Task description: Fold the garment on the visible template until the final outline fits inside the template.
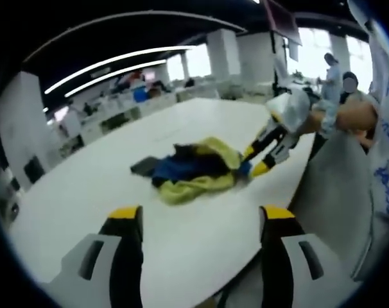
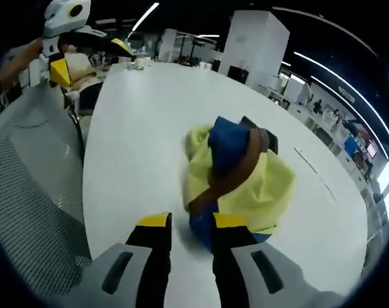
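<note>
Garment [image 2: 236, 176]: lying crumpled (yellow, blue and brown) on the white table [image 2: 143, 122], near its edge.
Right gripper [image 2: 191, 224]: jaws narrowly parted, tips at the garment's blue hem; a grasp cannot be told.
Left gripper [image 1: 201, 215]: held released, jaws wide, short of the heap.
Open room: bare tabletop is seen around the garment.
Edge: a mesh chair [image 2: 27, 192] is set beside it.

A large white table [image 1: 181, 218] is spread across the centre of the left gripper view. At the upper left, 2 long ceiling light strips [image 1: 111, 64] are shown. White pillars [image 1: 255, 54] are placed at the upper centre. In the right gripper view, a grey mesh chair [image 2: 27, 192] is seen at the lower left, and a white column [image 2: 252, 42] at the top.
</note>
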